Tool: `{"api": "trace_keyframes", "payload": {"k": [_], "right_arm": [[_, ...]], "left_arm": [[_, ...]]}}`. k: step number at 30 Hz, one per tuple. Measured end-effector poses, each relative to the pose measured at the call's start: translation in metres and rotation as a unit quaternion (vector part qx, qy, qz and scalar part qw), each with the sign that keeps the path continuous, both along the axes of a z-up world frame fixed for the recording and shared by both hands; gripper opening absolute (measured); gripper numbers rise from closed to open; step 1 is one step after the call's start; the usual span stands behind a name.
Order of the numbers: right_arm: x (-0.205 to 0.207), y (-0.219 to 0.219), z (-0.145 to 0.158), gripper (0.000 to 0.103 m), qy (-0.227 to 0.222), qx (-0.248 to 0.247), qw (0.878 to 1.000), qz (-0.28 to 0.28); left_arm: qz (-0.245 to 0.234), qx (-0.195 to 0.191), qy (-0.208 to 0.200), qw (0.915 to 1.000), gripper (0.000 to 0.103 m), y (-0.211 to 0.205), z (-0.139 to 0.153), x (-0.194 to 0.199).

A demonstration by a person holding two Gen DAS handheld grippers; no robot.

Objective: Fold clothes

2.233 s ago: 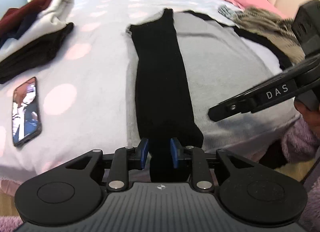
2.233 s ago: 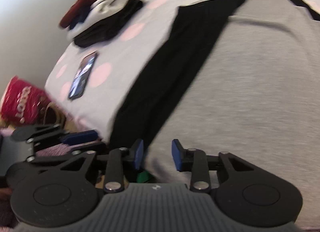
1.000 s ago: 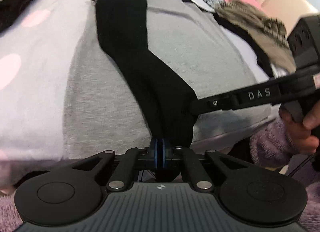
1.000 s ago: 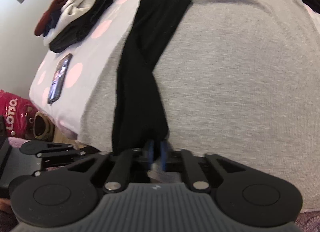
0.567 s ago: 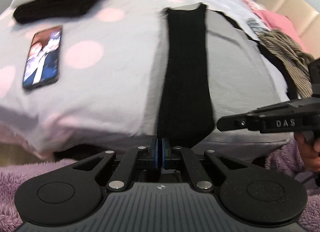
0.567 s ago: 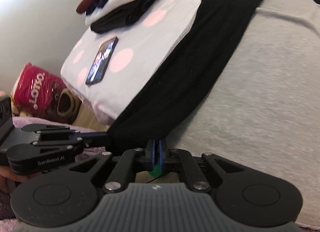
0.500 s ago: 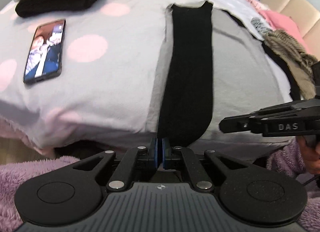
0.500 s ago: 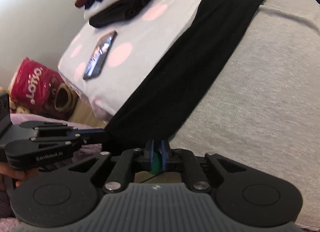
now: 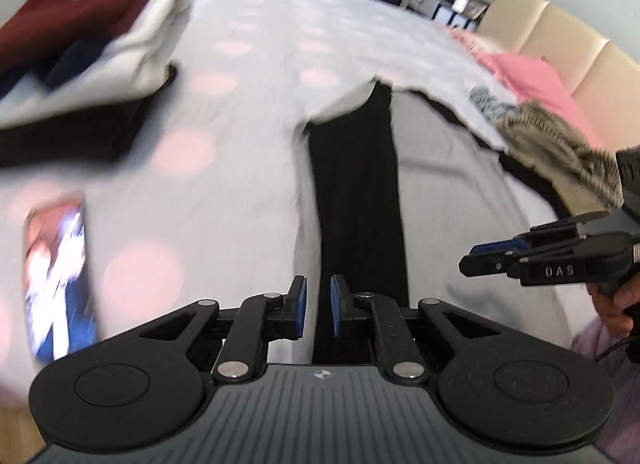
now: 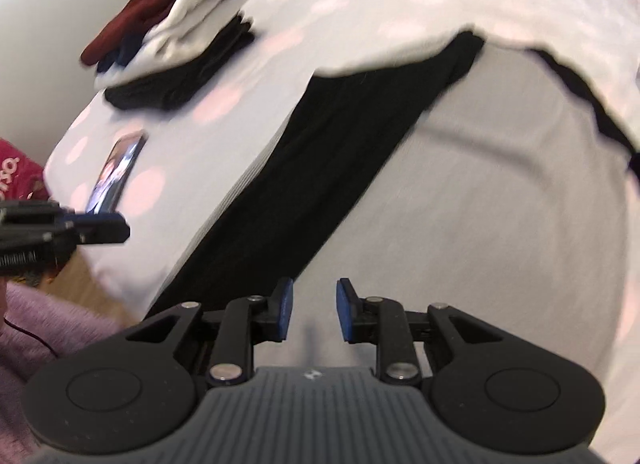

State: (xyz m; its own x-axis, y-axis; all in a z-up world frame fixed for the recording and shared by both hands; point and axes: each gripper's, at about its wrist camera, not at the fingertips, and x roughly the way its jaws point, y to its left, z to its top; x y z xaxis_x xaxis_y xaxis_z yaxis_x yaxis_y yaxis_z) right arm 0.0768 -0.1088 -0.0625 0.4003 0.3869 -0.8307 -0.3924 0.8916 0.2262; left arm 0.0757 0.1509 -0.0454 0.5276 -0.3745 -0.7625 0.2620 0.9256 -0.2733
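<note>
A grey top point(image 9: 460, 200) point(image 10: 500, 200) with black sleeves lies flat on the bed. One black sleeve point(image 9: 356, 192) point(image 10: 320, 168) is folded lengthwise over the grey body. My left gripper point(image 9: 318, 306) hovers over the near end of that sleeve; its jaws are opening, with a narrow gap and no cloth pinched. My right gripper point(image 10: 312, 314) stands over the grey hem beside the sleeve, its jaws opening wider and empty. Each gripper also shows at the edge of the other's view: the right gripper point(image 9: 480, 262) and the left gripper point(image 10: 116, 226).
A stack of folded clothes point(image 9: 80, 76) point(image 10: 176, 44) sits at the far left of the spotted bedsheet point(image 9: 248, 76). A phone point(image 9: 56, 276) point(image 10: 116, 172) lies near the bed's front left. Unfolded clothes point(image 9: 560, 148) pile by the beige headboard point(image 9: 560, 36). A red bag point(image 10: 16, 176) stands on the floor.
Both grippers, shut on the sleeve's near end half a second ago, have let go and lifted up over the bed. The sleeve now lies flat on the grey top.
</note>
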Motion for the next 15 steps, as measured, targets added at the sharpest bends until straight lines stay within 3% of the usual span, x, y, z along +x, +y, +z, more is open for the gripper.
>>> {"api": "trace_keyframes", "payload": {"k": [4, 11, 15], "right_arm": [[0.046, -0.018, 0.002, 0.035, -0.02, 0.017, 0.999, -0.03], [0.139, -0.036, -0.013, 0.039, -0.04, 0.017, 0.997, -0.066], [0.191, -0.05, -0.025, 0.045, -0.047, 0.036, 0.994, -0.089]], "left_arm": [[-0.001, -0.023, -0.024, 0.9994, 0.01, -0.014, -0.01, 0.061], [-0.011, -0.031, -0.001, 0.9995, 0.019, -0.042, -0.046, 0.148], [-0.016, -0.041, 0.016, 0.9989, 0.019, -0.047, -0.064, 0.171]]}}
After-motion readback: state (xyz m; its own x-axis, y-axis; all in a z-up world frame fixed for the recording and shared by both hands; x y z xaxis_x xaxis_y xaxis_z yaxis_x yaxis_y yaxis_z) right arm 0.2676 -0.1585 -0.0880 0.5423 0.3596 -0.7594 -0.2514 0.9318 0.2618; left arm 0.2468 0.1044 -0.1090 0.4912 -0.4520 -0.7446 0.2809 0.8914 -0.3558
